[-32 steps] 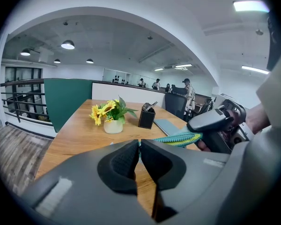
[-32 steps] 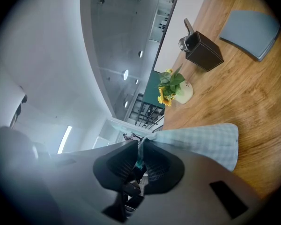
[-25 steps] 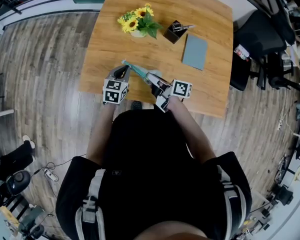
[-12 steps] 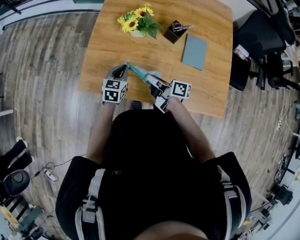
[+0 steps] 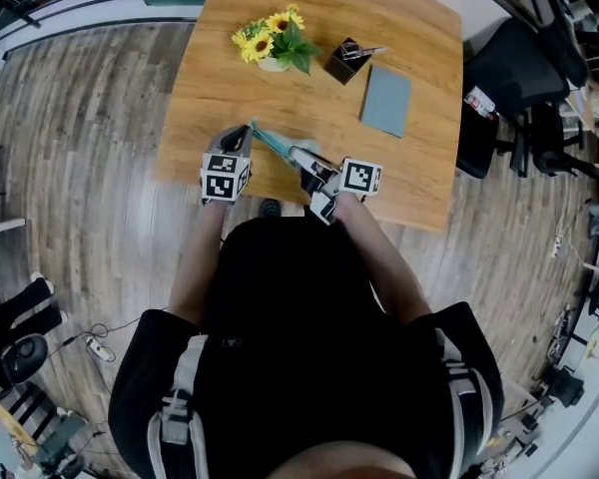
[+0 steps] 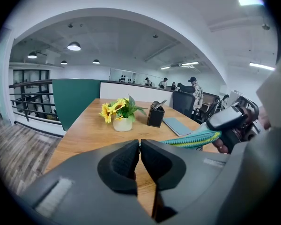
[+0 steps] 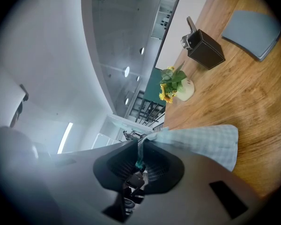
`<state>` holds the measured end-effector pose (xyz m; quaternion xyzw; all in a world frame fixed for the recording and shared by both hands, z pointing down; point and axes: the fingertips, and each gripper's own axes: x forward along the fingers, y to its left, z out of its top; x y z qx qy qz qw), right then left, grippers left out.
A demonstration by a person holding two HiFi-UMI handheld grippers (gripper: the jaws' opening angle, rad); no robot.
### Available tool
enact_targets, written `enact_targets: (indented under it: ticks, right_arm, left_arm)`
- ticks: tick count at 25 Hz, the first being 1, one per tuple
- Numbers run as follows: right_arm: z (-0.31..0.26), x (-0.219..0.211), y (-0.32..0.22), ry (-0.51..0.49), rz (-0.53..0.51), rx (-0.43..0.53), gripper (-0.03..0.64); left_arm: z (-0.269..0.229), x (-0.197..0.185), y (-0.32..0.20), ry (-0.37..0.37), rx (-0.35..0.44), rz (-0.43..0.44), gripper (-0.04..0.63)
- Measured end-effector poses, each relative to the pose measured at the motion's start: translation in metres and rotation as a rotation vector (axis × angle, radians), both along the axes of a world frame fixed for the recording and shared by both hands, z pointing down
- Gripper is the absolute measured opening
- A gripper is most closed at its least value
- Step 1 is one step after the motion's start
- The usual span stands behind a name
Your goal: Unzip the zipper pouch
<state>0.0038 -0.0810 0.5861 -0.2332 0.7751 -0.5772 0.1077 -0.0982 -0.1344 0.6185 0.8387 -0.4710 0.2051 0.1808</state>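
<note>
The zipper pouch (image 5: pixel 278 145), held up on the person's side of the sunflower pot (image 5: pixel 273 65), looks soft and light. The right gripper (image 7: pixel 139 146) is clamped on one cloth end, and the left gripper (image 6: pixel 140 142), its jaws closed, seemingly pinches the zipper end.

Moved: left gripper (image 5: pixel 241 135), slightly further from right gripper (image 5: pixel 299 156) fingers. Moved: bystander's dark legs (image 5: pixel 20 312), floor far left of fingers, leftward.

Zipper pouch (image 5: pixel 276 145): pale teal checked fabric, with a yellow-and-green striped edge on the side facing your left gripper (image 5: pixel 242 134). You hold it stretched edge-on above the table's (image 5: pixel 210 88) near edge. One end is pinched in your right gripper (image 7: pixel 140 146), the other in the left's closed tips.
</note>
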Motion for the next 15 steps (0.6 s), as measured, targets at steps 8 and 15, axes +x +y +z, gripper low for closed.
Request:
enact_targets:
  ticks: [8,15]
  right_arm:
    - [-0.01,0.0,0.001,-0.02,-0.032,0.052,0.04]
    - [-0.008,0.008,0.005,-0.008,-0.025,0.037,0.038]
  left_arm:
    - [0.0,-0.007,-0.007,-0.023,0.014,-0.037,0.015]
    - [0.0,-0.013,-0.011,-0.026,0.014,-0.071,0.014]
